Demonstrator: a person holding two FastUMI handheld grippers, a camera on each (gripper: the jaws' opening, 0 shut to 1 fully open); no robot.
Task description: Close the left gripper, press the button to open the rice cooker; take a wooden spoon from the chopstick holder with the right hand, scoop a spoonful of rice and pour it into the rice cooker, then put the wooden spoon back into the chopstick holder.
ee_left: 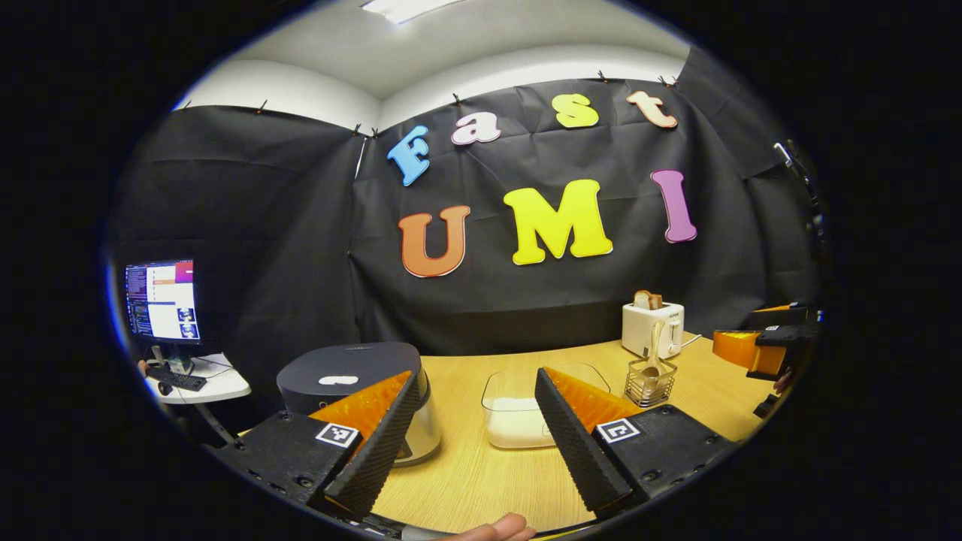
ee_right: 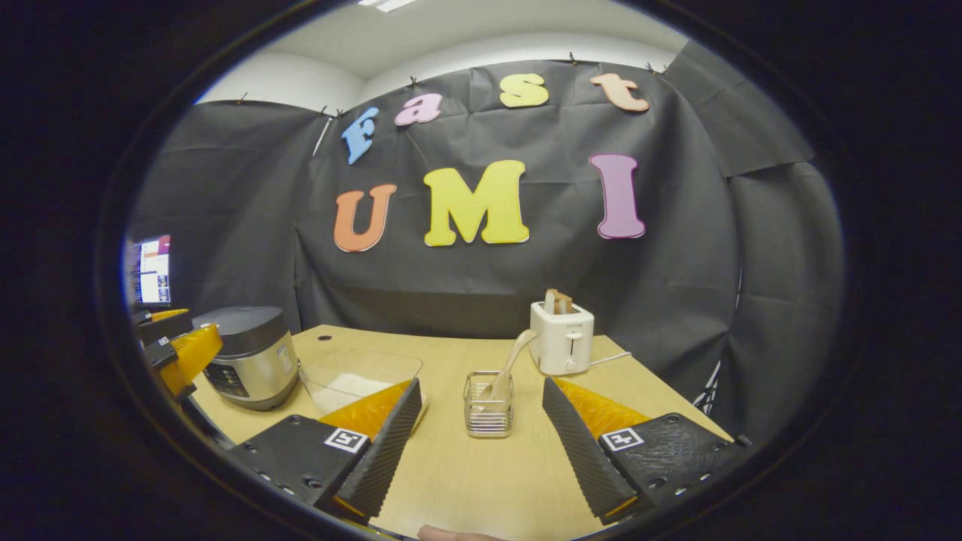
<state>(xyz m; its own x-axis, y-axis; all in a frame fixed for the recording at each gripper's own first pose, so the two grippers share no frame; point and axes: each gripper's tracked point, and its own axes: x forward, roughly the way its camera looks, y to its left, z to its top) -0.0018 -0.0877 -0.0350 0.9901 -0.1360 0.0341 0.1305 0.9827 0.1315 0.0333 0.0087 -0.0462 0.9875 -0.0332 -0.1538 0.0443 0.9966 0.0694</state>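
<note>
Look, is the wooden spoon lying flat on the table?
No, the wooden spoon stands leaning in the wire chopstick holder, its handle sticking out above the rim.

Booth enclosed by black cloth wall [ee_right: 526,285], pinned along its top edge. White ceiling [ee_left: 451,52] above, with a lit panel [ee_left: 398,7] at 12 o'clock. Light wood bench [ee_right: 466,473] fills the lower area. At 9 o'clock, a monitor [ee_left: 161,299] stands on a small white side table [ee_left: 218,385] with keyboard [ee_left: 179,379].
</note>
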